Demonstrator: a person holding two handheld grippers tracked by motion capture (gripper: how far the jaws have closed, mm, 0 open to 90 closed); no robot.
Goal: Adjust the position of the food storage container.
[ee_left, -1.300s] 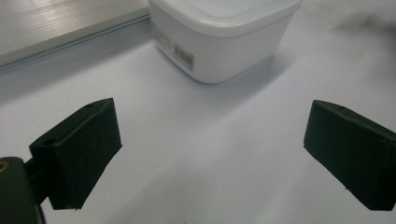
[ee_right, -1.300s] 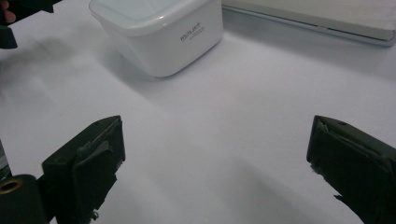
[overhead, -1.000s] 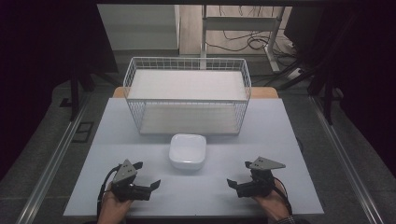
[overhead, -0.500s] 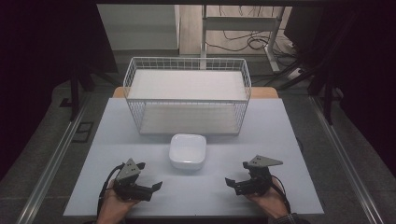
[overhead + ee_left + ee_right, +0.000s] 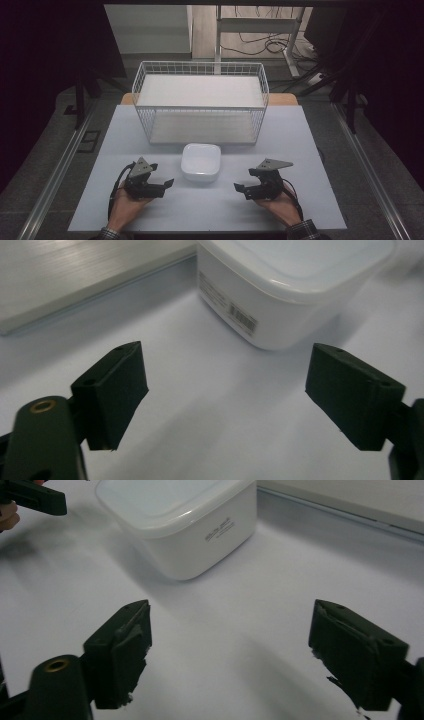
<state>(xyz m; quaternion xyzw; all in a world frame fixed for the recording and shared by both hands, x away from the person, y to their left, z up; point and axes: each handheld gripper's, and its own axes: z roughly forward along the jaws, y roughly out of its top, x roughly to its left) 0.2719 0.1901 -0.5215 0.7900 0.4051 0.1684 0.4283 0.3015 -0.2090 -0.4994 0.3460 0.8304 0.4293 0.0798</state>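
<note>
Currently the left gripper (image 5: 170, 183) and right gripper (image 5: 238, 188) are flanking the lidded white container (image 5: 201, 161) on the table (image 5: 310, 200), their spread, empty jaws just narrowing. Uneven side contact risks sliding it toward the wire basket (image 5: 200, 100).

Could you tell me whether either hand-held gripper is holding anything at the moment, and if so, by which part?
Nothing is held. The left hand-held gripper and right hand-held gripper have just been closing a little, with nothing between the jaws, and flank the white lidded container.
</note>
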